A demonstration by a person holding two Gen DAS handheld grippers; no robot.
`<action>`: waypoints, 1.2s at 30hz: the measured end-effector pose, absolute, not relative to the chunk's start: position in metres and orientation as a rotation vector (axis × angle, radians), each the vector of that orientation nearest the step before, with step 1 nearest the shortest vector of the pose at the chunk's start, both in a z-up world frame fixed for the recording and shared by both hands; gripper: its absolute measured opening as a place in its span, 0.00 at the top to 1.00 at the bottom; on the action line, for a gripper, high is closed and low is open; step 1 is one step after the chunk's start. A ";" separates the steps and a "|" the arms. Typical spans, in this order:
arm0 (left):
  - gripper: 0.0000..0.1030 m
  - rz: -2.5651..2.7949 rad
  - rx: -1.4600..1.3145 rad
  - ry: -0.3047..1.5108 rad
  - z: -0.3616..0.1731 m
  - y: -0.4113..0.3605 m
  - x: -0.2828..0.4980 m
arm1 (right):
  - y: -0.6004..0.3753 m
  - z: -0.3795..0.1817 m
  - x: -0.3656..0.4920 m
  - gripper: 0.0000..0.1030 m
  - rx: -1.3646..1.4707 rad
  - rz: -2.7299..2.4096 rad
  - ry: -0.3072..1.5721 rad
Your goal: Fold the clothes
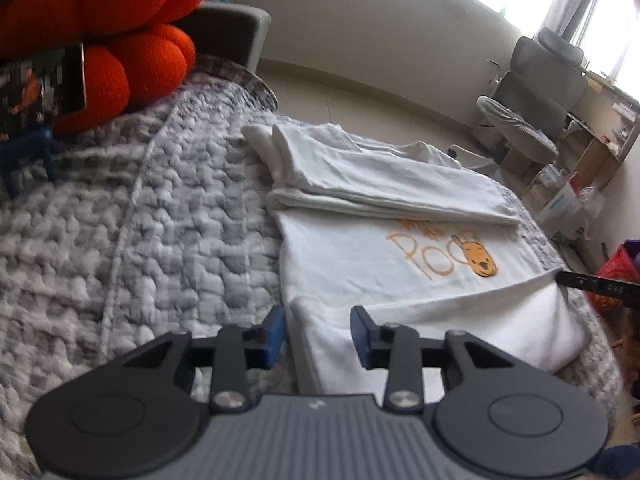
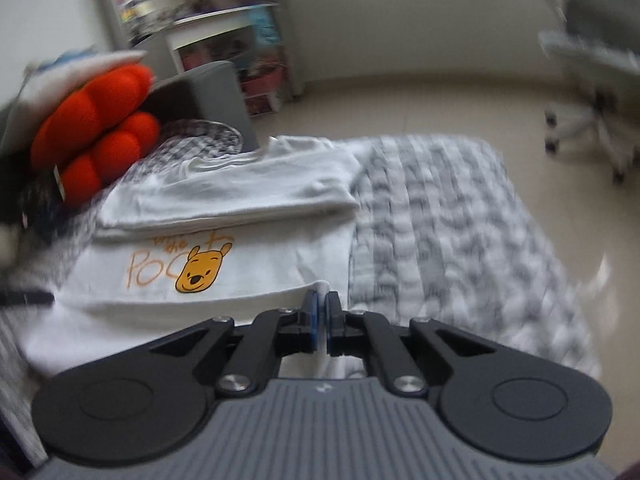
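While the white cotton T-shirt with the orange bear-face print [image 1: 384, 256] lies partly folded on the grey-and-white woven bed cover [image 1: 160, 220], both handheld tongs sit at its near folded edge. The far part of the shirt is already doubled over above the print, and a second fold runs along the near side. The left gripper [image 1: 318, 334] has its blue pads apart, straddling the left corner of that near fold; no cloth looks pinched. The right gripper [image 2: 320, 320] is closed, its pads together at the right corner of the same fold, though whether fabric is caught between them cannot be told. The shirt's long axis runs side to side across both views, directly ahead of the tongs, one at each end of the edge. The right one appears nearer to having a hold. An orange knotted plush cushion [image 1: 100, 28] rests well apart on the left.
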State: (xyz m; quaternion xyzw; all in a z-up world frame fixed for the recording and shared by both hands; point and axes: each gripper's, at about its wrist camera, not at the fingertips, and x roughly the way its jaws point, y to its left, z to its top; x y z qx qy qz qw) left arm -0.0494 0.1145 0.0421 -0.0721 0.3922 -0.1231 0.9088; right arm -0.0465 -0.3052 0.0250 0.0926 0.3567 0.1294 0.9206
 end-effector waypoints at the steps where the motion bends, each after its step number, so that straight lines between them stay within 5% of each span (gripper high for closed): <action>1: 0.79 -0.252 -0.126 0.819 0.040 0.112 -0.048 | -0.305 0.024 -0.047 0.97 0.196 0.261 0.738; 5: 0.93 -0.249 -0.075 0.799 0.041 0.107 -0.051 | -0.298 0.030 -0.053 0.97 0.168 0.246 0.721; 26: 0.92 -0.181 -0.002 0.691 0.042 0.090 -0.043 | -0.286 0.037 -0.054 0.96 0.151 0.129 0.691; 28: 0.89 -0.174 0.028 0.707 0.038 0.085 -0.041 | -0.284 0.033 -0.051 0.95 0.142 0.108 0.716; 31: 0.86 -0.170 0.076 0.726 0.033 0.079 -0.040 | -0.279 0.019 -0.048 0.80 0.092 0.086 0.755; 33: 0.67 -0.162 0.075 0.730 0.037 0.081 -0.042 | -0.281 0.019 -0.052 0.77 0.096 0.095 0.740; 36: 0.62 -0.128 0.002 0.725 0.046 0.098 -0.049 | -0.295 0.027 -0.064 0.68 0.173 0.114 0.713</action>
